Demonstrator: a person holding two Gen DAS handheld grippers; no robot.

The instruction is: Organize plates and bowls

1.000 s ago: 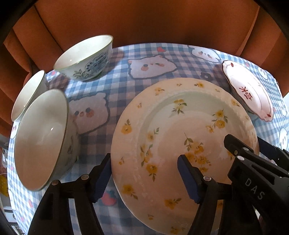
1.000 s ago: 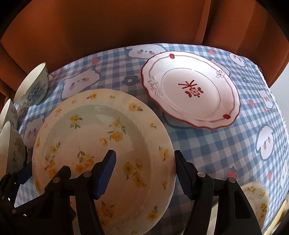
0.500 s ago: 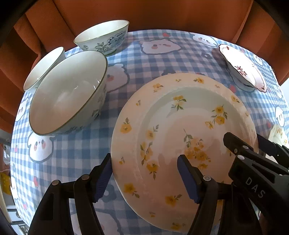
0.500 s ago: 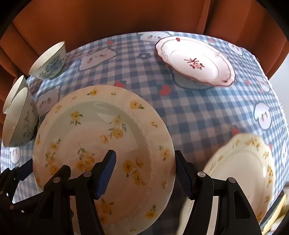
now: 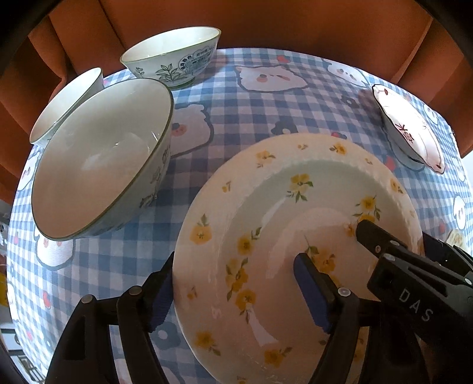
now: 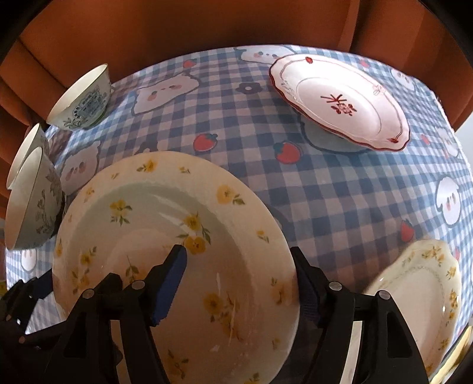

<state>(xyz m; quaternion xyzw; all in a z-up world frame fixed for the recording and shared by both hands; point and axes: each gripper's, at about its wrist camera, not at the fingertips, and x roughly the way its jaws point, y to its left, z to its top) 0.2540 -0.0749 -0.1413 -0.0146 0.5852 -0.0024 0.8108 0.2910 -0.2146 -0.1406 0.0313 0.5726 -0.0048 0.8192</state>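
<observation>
blue checked tablecloth [image 6: 340,201] with cartoon animals, orange curtain [image 5: 295,23] behind, both grippers' [image 5: 236,289] [image 6: 239,283] jaws opening astride the yellow-flowered plate's [image 6: 165,212] rim

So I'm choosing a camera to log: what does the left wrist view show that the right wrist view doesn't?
Only the left: the big bowl's inside, and the left gripper straddling the yellow plate's rim.
Only the right: a second yellow plate at the near right, and the right gripper straddling the opposite rim.
Both: three bowls, the red plate, and both grippers' jaws opening.
</observation>
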